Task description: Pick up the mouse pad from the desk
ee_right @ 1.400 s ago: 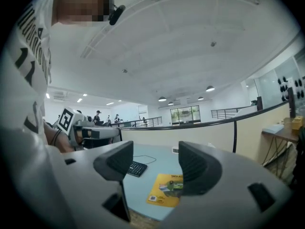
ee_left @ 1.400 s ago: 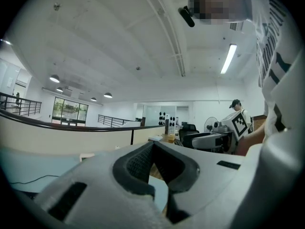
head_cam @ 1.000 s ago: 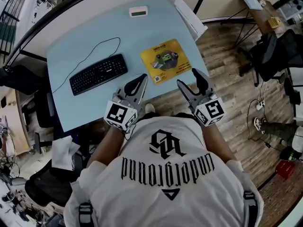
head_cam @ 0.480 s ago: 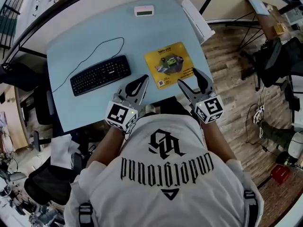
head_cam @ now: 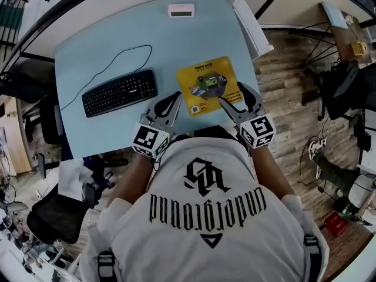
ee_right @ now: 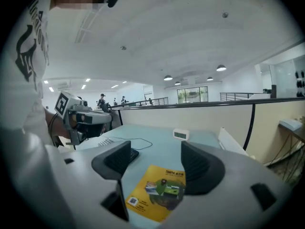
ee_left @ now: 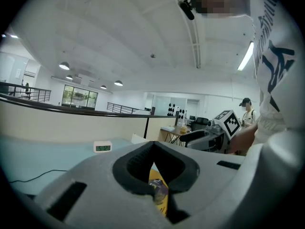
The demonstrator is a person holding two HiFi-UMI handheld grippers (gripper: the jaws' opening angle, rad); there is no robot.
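Note:
The yellow mouse pad (head_cam: 205, 84) lies flat on the light blue desk (head_cam: 117, 46), right of centre near the front edge. My left gripper (head_cam: 175, 96) hovers just left of the pad's near corner. Its jaws are shut with the tips touching and nothing held, and the left gripper view shows the pad (ee_left: 159, 192) through the gap behind the tips (ee_left: 153, 144). My right gripper (head_cam: 231, 93) is over the pad's near right corner. It is open and its jaws have just been opening, with nothing between them. The pad (ee_right: 157, 192) lies below, apart from the pads.
A black keyboard (head_cam: 119, 92) with a thin cable lies left of the pad. A small white clock (head_cam: 181, 10) stands at the desk's far edge. A white panel (head_cam: 249, 22) runs along the desk's right side. An office chair (head_cam: 56, 216) stands on the floor at lower left.
Both grippers have moved forward and down toward the mouse pad. The right one now reaches over the pad's near right corner, and the left one is beside its near left corner.

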